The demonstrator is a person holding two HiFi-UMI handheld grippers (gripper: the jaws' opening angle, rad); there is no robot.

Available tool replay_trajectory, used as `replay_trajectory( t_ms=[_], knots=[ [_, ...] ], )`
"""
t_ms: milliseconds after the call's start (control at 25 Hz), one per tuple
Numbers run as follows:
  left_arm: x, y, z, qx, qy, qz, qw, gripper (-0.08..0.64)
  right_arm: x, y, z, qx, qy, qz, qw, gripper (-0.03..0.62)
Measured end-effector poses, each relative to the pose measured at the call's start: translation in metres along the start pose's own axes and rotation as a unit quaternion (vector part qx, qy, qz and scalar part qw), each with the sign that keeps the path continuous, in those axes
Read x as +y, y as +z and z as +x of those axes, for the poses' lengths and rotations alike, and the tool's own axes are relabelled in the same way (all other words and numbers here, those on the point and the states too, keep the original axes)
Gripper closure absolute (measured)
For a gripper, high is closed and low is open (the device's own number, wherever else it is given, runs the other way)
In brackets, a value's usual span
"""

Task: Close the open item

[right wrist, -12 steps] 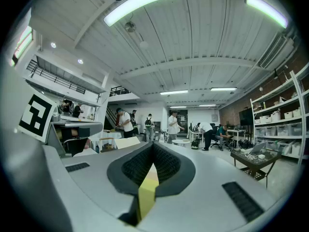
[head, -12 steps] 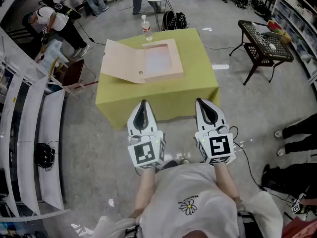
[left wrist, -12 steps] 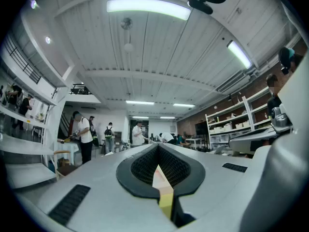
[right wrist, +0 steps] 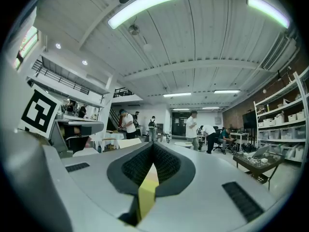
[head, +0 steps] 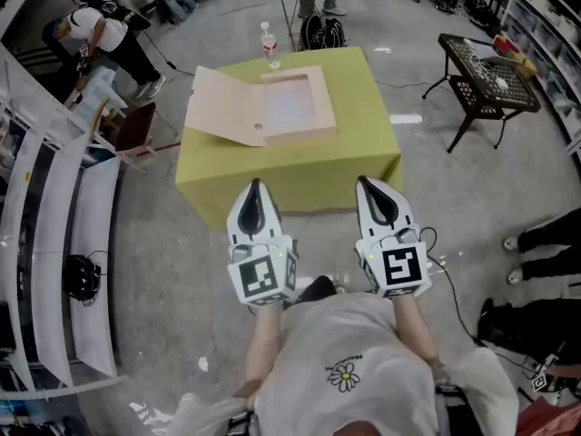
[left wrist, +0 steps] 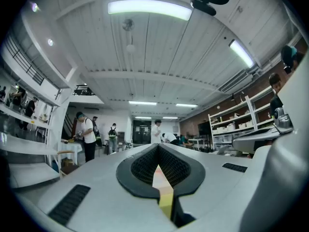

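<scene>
- Task item — a pale pink flat cardboard box (head: 292, 107), open, lying on the yellow-green cloth-covered table (head: 368, 130). Its lid flap (head: 222, 109) is folded out to my left and reaches toward the table's left edge.
- Neighbour — a clear plastic bottle (head: 269, 48) stands just behind the box.
- Step in hand, as I judge it — the approach; nothing is touched yet.
- Method advised: bring the left gripper (head: 253, 187) under the flap's outer edge and swing it over its hinge to the right. Meanwhile the right gripper (head: 366, 183) braces the tray's right wall. Then press the lid flat.
- Caution: the box looks light and may slide on the cloth, so lift the lid slowly and keep clear of the bottle.
- Pose — I hold both grippers low before my body, side by side, tips pointing at the table, short of its near edge and well apart from the box.
- Jaws — both pairs are together at the tips, with nothing between them.
</scene>
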State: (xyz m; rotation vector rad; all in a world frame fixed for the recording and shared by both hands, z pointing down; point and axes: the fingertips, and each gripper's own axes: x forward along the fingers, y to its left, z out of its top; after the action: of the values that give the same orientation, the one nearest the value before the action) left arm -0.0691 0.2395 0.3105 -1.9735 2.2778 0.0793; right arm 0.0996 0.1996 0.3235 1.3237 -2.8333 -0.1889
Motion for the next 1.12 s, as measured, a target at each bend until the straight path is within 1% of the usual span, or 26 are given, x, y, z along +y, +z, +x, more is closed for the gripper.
replay_trajectory(
  t_ms=[120, 200, 320, 480, 560, 640, 760, 880, 1120],
  knots=[
    [0.006, -0.001, -0.006, -0.003, 0.011, 0.001, 0.9999, 0.546, -0.001, 0.0, -0.001, -0.022, 0.001, 0.015, 1.0, 0.58],
    [0.014, -0.007, -0.012, 0.004, 0.024, -0.006, 0.9997, 0.546, 0.003, -0.001, -0.003, -0.032, 0.011, 0.023, 0.999, 0.58],
    [0.022, -0.015, -0.016, 0.013, 0.035, -0.015, 0.9992, 0.546, 0.009, -0.003, -0.003, -0.031, 0.018, 0.009, 0.999, 0.58],
    [0.021, -0.013, -0.007, 0.002, 0.032, 0.006, 0.9995, 0.546, 0.004, -0.007, 0.007, -0.03, 0.013, 0.015, 0.999, 0.58],
    [0.022, -0.011, 0.002, -0.005, 0.029, 0.0, 0.9996, 0.546, 0.001, -0.009, 0.016, -0.03, 0.01, 0.019, 0.999, 0.58],
    [0.023, -0.009, 0.014, -0.013, 0.026, -0.012, 0.9995, 0.546, 0.0, -0.008, 0.025, -0.032, 0.011, 0.011, 0.999, 0.58],
    [0.025, -0.002, 0.029, -0.024, 0.023, -0.015, 0.9993, 0.546, -0.004, -0.001, 0.034, -0.037, 0.009, -0.001, 0.999, 0.58],
    [0.026, 0.0, 0.045, -0.033, 0.017, -0.019, 0.9991, 0.546, -0.015, -0.002, 0.045, -0.035, -0.002, 0.003, 0.999, 0.58],
    [0.027, -0.015, 0.099, -0.024, 0.001, -0.03, 0.9992, 0.546, -0.04, -0.018, 0.088, -0.015, -0.019, 0.012, 1.0, 0.58]
  ],
)
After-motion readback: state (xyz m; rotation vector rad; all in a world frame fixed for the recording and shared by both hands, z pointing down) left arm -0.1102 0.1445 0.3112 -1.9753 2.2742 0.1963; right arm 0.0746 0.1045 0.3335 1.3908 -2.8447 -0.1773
